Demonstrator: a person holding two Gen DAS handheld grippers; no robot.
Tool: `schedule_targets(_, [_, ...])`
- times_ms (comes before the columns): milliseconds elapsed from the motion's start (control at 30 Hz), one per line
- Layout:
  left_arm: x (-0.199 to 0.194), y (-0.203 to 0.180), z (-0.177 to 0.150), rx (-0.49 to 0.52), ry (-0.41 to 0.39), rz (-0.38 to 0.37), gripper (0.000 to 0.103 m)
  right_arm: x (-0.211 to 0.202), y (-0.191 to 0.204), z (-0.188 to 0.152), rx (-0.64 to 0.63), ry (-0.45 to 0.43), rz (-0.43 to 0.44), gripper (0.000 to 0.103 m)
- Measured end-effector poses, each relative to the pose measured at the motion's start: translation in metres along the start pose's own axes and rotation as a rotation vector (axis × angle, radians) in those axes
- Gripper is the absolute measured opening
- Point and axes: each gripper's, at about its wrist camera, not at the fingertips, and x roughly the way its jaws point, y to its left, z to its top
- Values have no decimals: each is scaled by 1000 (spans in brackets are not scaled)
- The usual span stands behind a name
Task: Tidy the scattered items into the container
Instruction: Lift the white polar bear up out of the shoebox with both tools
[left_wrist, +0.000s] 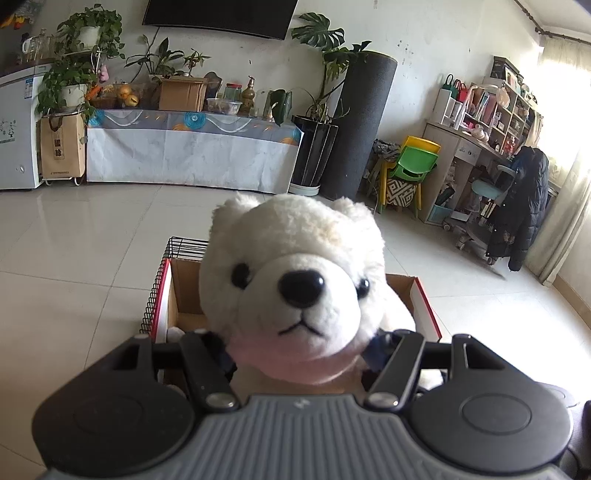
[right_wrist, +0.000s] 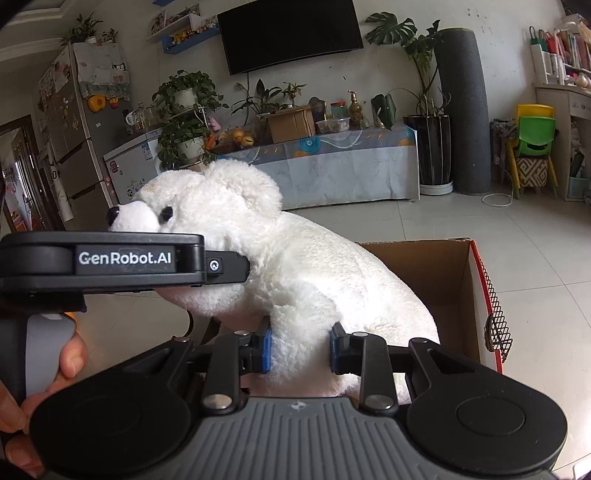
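White plush bear (left_wrist: 295, 280) is held by both grippers above the open cardboard box (right_wrist: 436, 273), with no part of it seen resting on the floor. In the left wrist view the bear's face fills the centre, and the left gripper (left_wrist: 301, 350) is closed on its neck, the fingers pressed into the pink band under the chin at 6 o'clock of the head. In the right wrist view the right gripper (right_wrist: 301, 347) is clamped on a leg of the bear, with the blue pads (right_wrist: 265, 345) sunk into the fur on either side. The left gripper (right_wrist: 225, 267) is also seen there, reaching in from 9 o'clock to the bear's throat, and a hand (right_wrist: 70, 358) is wrapped round its grey handle at 8 o'clock. The box lies behind and below the bear, toward 3 o'clock in the right wrist view, its red outer side set against a black wire basket (right_wrist: 496, 321). A light object (left_wrist: 175, 334) is partly visible inside the box at 8 o'clock of the bear; what it is cannot be told. Pale tiled floor (left_wrist: 92, 240) surrounds the box.
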Motion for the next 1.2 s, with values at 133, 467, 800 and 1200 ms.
schedule_targets(133, [-3,2,1,-8,-5,3,62,-6,0,5,-7,-25,12,27])
schedule_targets(467, [19,13,-12,-33,77,0,65,-2,-18,5,39,-5,29,30])
schedule_targets(800, [13,19,-9,-63,26,3,94,12,-22,-8,48,70,25,51])
schedule_targets(1200, [20,17,-9,-61,19,26,103,27,-19,-18,73,103,-10,52])
